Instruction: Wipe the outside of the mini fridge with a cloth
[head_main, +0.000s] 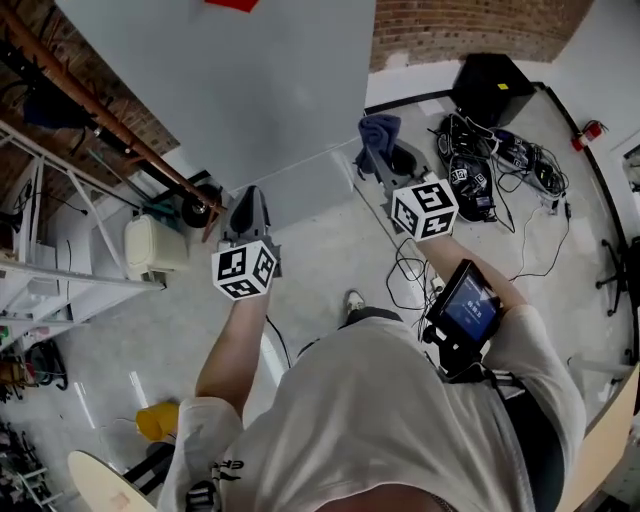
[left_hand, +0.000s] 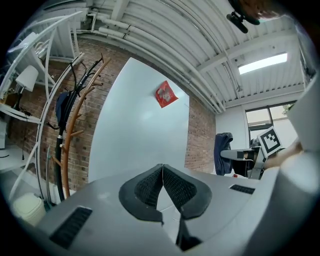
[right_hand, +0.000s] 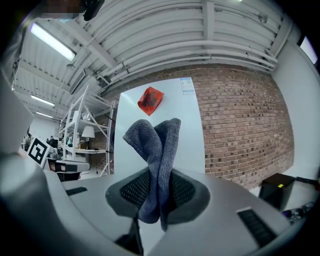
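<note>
The fridge (head_main: 230, 90) is a tall pale grey-white box against the brick wall, with a red sticker (head_main: 232, 4) on its face. It fills the middle of the left gripper view (left_hand: 140, 135) and stands behind the cloth in the right gripper view (right_hand: 192, 135). My left gripper (head_main: 247, 195) points at its lower left part, shut with nothing between the pads (left_hand: 162, 167). My right gripper (head_main: 385, 165) is off the fridge's right edge, shut on a folded blue-grey cloth (head_main: 378, 130) that sticks up out of the jaws (right_hand: 155, 150). Neither gripper touches the fridge.
A wooden coat rack (head_main: 110, 130) leans left of the fridge, beside a white shelf frame (head_main: 40, 250) and a cream container (head_main: 150, 245). At the right are a black box (head_main: 492, 85) and a tangle of cables (head_main: 500, 160) on the floor. A screen (head_main: 465, 310) is strapped to the right forearm.
</note>
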